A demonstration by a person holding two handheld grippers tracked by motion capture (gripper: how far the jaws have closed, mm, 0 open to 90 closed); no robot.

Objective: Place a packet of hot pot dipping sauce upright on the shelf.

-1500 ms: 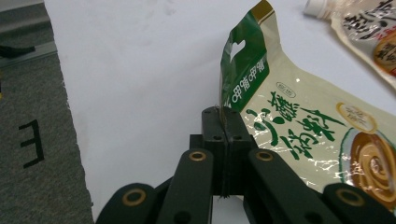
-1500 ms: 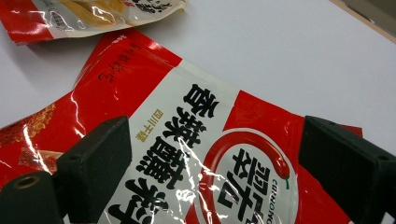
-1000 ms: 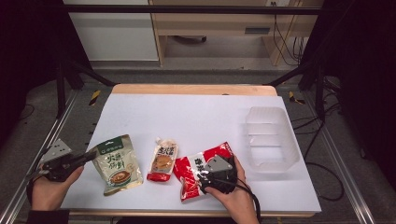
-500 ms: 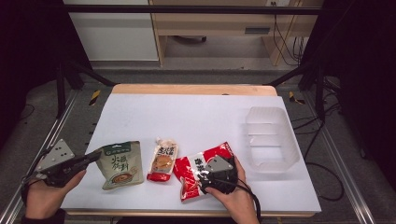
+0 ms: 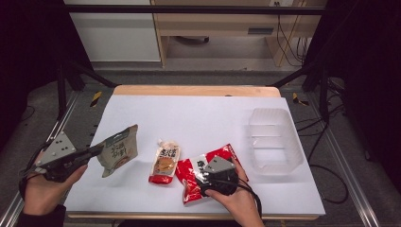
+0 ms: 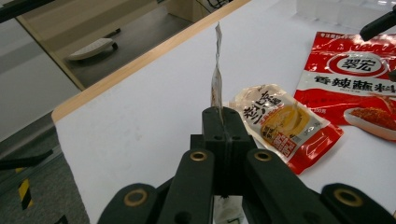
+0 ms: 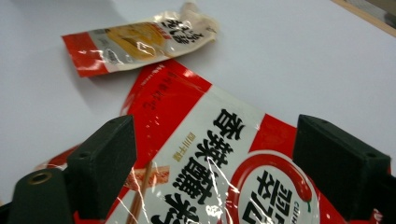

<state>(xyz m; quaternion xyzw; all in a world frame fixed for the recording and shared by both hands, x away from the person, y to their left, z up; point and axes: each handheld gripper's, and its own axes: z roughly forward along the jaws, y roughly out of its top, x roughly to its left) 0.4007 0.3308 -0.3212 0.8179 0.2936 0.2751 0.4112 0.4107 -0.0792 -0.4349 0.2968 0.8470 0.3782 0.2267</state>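
- Left gripper clamped on green-grey pouch, lifted off table, near left.
- Right gripper jaws spread, just been closing, over flat red packet, near centre.

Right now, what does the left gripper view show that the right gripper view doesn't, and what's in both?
Left gripper view: the left gripper shut on the edge of a green packet, lifted off the table. Right gripper view: the right gripper, jaws wide apart, just above the red packet. Both show that red packet and the small orange packet.
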